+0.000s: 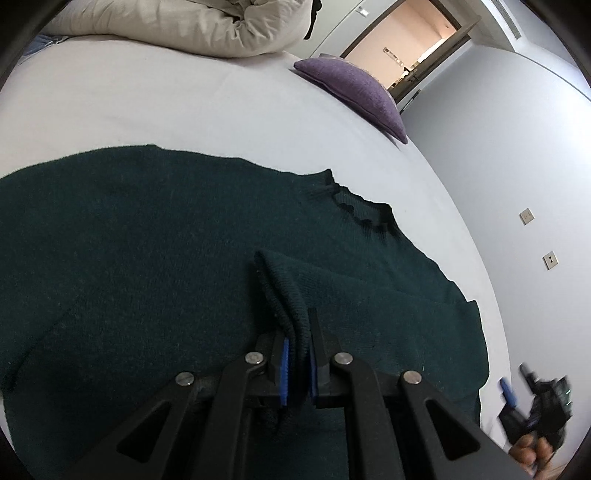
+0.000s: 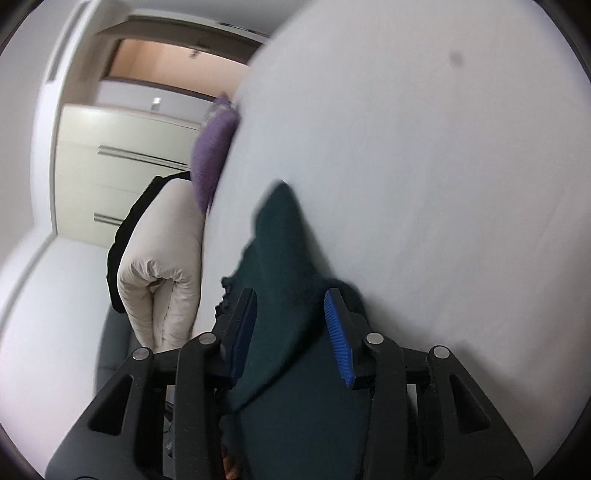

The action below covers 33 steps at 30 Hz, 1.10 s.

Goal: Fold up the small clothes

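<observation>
A dark green knit sweater (image 1: 147,240) lies spread on the white bed sheet (image 1: 184,107), its collar (image 1: 360,210) toward the right. My left gripper (image 1: 298,354) is shut on the sweater's sleeve cuff (image 1: 284,291), which it holds over the body of the sweater. In the right wrist view, which is tilted and blurred, my right gripper (image 2: 291,325) is open, and the sweater (image 2: 284,258) lies between its spread fingers without being pinched. The right gripper also shows in the left wrist view (image 1: 535,402), off the sweater's right edge.
A rolled cream duvet (image 1: 207,26) lies at the far side of the bed, with a purple cushion (image 1: 354,92) at the far right corner. Beyond are a grey wall (image 1: 498,129), an open doorway (image 1: 410,48) and cream cupboards (image 2: 110,166).
</observation>
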### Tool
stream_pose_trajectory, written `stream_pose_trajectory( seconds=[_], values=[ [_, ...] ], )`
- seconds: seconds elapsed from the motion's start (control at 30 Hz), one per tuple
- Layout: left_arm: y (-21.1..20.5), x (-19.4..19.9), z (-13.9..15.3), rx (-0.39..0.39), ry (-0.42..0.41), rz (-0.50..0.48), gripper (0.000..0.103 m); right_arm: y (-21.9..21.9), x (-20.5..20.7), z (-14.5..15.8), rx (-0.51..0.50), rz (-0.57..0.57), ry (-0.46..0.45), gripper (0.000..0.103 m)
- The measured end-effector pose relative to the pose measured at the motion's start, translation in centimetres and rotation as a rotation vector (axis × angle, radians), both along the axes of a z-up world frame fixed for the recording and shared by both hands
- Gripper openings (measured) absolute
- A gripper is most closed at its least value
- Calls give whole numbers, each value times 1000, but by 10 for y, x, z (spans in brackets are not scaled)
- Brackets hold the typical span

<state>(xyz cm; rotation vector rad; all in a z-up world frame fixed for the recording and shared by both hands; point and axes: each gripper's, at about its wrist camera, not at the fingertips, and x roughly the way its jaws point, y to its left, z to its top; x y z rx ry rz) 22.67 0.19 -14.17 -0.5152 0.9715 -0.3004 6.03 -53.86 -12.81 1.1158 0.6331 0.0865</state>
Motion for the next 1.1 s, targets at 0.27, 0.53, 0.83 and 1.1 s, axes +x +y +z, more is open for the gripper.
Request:
stream_pose_trajectory(
  seconds=[0.27, 0.53, 0.83, 1.1],
  values=[
    [-2, -3, -6, 15, -39, -21, 12, 35, 125, 5, -185, 230, 69, 37],
    [4, -5, -12, -24, -57, -25, 12, -2, 184, -27, -159, 174, 83, 31],
    [8, -4, -15, -62, -60, -27, 12, 11, 129, -29, -184, 288, 78, 39],
    [12, -2, -14, -95, -48, -26, 13, 4, 78, -27, -298, 320, 89, 39]
  ],
)
